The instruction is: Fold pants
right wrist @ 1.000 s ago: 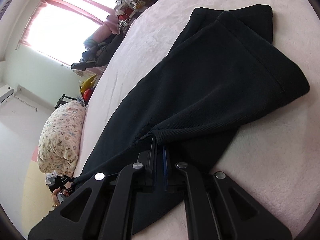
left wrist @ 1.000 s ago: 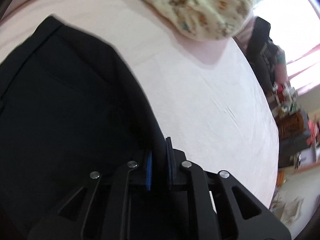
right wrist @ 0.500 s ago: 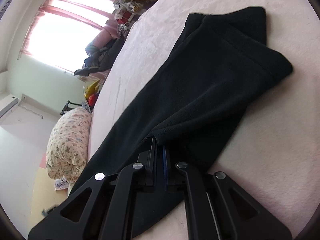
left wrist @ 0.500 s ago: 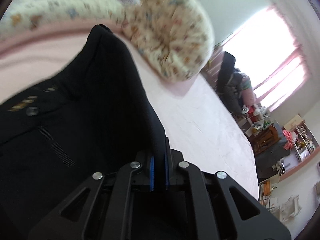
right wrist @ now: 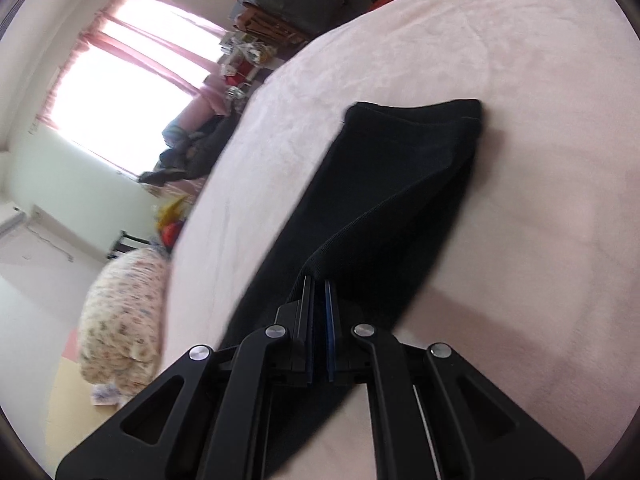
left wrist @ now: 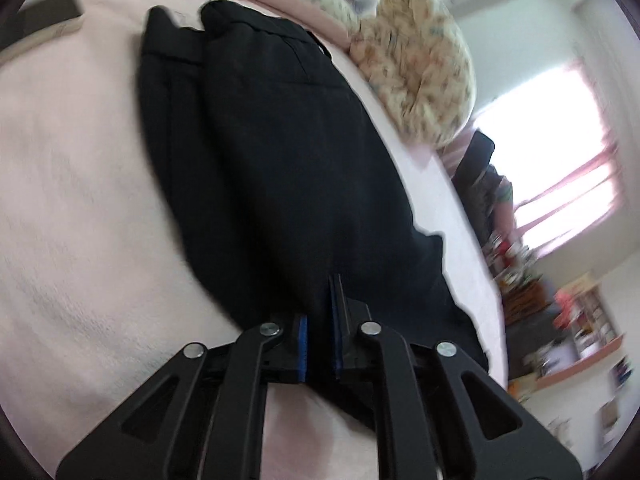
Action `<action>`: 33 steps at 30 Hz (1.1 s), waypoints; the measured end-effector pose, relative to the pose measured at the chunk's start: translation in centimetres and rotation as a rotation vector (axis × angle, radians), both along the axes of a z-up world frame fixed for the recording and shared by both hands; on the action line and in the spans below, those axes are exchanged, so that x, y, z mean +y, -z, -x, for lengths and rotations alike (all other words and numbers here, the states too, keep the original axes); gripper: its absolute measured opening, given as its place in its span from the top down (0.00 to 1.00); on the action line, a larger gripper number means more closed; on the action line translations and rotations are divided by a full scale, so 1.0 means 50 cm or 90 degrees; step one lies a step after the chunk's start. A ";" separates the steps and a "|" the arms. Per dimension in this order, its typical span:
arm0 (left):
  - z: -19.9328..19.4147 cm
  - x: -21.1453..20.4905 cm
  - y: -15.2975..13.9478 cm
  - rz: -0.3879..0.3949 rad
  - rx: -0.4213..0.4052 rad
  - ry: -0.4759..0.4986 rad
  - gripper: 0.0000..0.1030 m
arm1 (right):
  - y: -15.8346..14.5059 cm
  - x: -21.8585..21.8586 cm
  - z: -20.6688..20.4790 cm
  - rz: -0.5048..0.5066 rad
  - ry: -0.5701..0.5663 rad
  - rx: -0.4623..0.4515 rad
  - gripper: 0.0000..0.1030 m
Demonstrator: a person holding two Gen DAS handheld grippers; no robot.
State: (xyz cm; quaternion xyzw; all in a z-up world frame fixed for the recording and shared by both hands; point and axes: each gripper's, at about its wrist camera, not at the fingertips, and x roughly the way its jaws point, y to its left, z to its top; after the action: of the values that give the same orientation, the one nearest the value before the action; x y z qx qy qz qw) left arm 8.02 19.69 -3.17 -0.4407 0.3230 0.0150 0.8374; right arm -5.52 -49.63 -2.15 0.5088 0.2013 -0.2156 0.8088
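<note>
Black pants lie on a pink bed sheet, folded lengthwise with one leg over the other. In the left wrist view the waistband end lies far from me and my left gripper is shut on the near edge of the fabric. In the right wrist view the pants run away to the leg cuffs. My right gripper is shut on a raised fold of the fabric, held a little above the sheet.
A floral rolled duvet lies on the bed beyond the waistband; it also shows in the right wrist view. A bright window with pink curtains, a chair heaped with clothes and cluttered shelves stand beyond the bed's edge.
Both grippers have carried their held edge across, laying one half of the pants over the other. The waistband now lies flat and doubled, and the legs look narrower.
</note>
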 end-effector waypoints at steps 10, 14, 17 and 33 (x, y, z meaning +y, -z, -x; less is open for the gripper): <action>0.079 0.006 -0.054 -0.053 -0.058 -0.081 0.09 | -0.021 0.049 0.067 -0.028 -0.012 0.053 0.34; 0.119 0.017 -0.084 -0.085 -0.114 -0.128 0.09 | -0.068 0.131 0.059 0.037 -0.117 -0.047 0.50; 0.112 -0.002 -0.104 -0.114 -0.154 -0.104 0.08 | -0.062 0.199 0.013 -0.001 -0.266 -0.095 0.55; 0.071 -0.129 -0.110 -0.242 -0.186 0.044 0.02 | 0.027 0.277 -0.083 -0.117 -0.403 -0.044 0.65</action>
State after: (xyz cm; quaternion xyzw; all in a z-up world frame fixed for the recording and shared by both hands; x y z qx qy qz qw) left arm 4.48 13.25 2.33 -0.2616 0.2049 -0.0168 0.9430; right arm -1.35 -35.76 -3.48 0.4989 0.3402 0.0827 0.7928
